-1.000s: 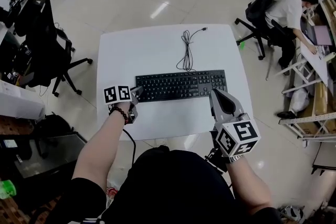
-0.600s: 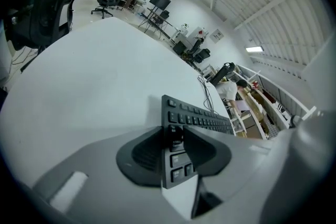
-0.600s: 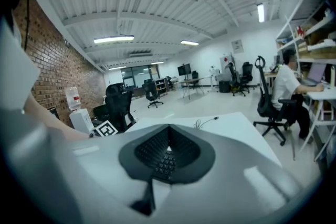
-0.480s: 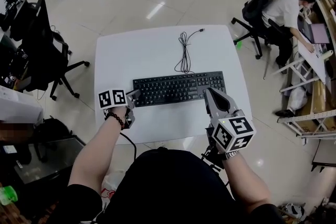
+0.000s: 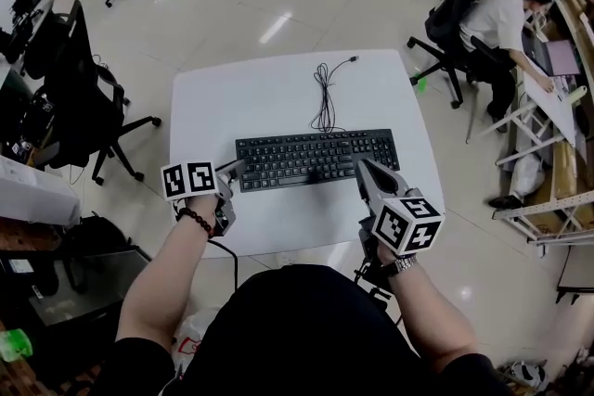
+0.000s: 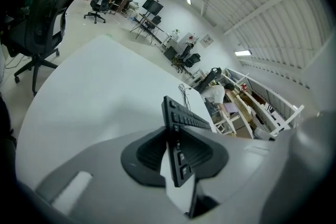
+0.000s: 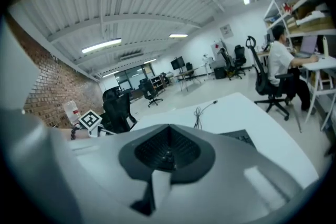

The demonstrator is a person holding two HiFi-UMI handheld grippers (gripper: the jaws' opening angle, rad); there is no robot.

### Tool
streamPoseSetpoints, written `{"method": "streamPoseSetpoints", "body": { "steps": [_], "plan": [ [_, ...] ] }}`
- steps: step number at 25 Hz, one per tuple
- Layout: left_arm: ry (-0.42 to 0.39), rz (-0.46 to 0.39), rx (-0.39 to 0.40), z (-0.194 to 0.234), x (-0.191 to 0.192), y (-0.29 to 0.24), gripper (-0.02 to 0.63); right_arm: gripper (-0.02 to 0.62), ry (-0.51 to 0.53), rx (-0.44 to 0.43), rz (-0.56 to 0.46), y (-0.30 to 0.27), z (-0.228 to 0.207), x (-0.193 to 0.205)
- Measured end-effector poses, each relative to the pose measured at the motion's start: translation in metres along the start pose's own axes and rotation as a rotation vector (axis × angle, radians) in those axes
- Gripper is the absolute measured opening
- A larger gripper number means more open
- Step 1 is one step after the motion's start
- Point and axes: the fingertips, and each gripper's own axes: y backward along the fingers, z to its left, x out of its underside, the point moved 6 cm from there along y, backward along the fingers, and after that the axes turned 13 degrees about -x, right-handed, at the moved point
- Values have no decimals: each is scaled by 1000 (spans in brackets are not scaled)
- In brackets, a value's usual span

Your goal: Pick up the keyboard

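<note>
A black keyboard lies across the white table, and its black cable curls away toward the far edge. My left gripper is at the keyboard's left end. In the left gripper view the keyboard shows edge-on between the closing jaws of the left gripper, with both pads against it. My right gripper hovers at the keyboard's right front corner, shut and empty. The right gripper view shows the shut right gripper, a corner of the keyboard and the cable.
Black office chairs stand left of the table. At the right a person sits on a chair at a desk with shelving. The table's near edge runs just in front of my hands.
The left gripper has closed round the keyboard's left end and risen a little. The right gripper has sunk toward the keyboard's right front corner.
</note>
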Motion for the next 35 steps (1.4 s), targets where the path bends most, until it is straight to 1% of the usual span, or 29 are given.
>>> {"method": "streamPoseSetpoints", "body": {
  "steps": [3, 5, 6, 8, 10, 14, 16, 18, 22, 29, 32, 33, 35],
  "plan": [
    [-6, -4, 0, -3, -2, 3, 83, 7, -71, -4, 6, -2, -9, 11],
    [-7, -5, -4, -5, -4, 5, 83, 51, -134, -9, 11, -3, -16, 21],
    [-8, -5, -6, -5, -4, 5, 83, 60, -174, -9, 13, -3, -21, 27],
    [-9, -4, -8, -7, -6, 6, 83, 107, -279, -4, 14, -4, -33, 42],
    [-9, -4, -8, -9, -7, 7, 82, 157, -412, 2, 11, -5, -47, 61],
    [-12, -4, -5, -14, -10, 11, 81, 215, -666, -12, -24, -12, -69, 100],
    [-15, -2, -3, -16, -11, 12, 80, 238, -768, -25, -60, -18, -80, 118],
    [-18, 1, -2, -17, -13, 13, 80, 252, -849, -44, -108, -24, -88, 131],
    [-24, 12, -2, -18, -14, 15, 80, 253, -922, -79, -207, -41, -103, 135],
    [-29, 25, -7, -21, -16, 16, 80, 252, -999, -59, -353, -57, -137, 135],
    [-28, 27, -6, -21, -14, 15, 80, 225, -1012, -62, -386, -61, -145, 133],
    [-27, 26, -6, -22, -14, 15, 80, 207, -1015, -63, -389, -62, -147, 132],
    [-27, 23, -6, -22, -13, 14, 80, 198, -1015, -66, -389, -62, -148, 132]
  ]
}}
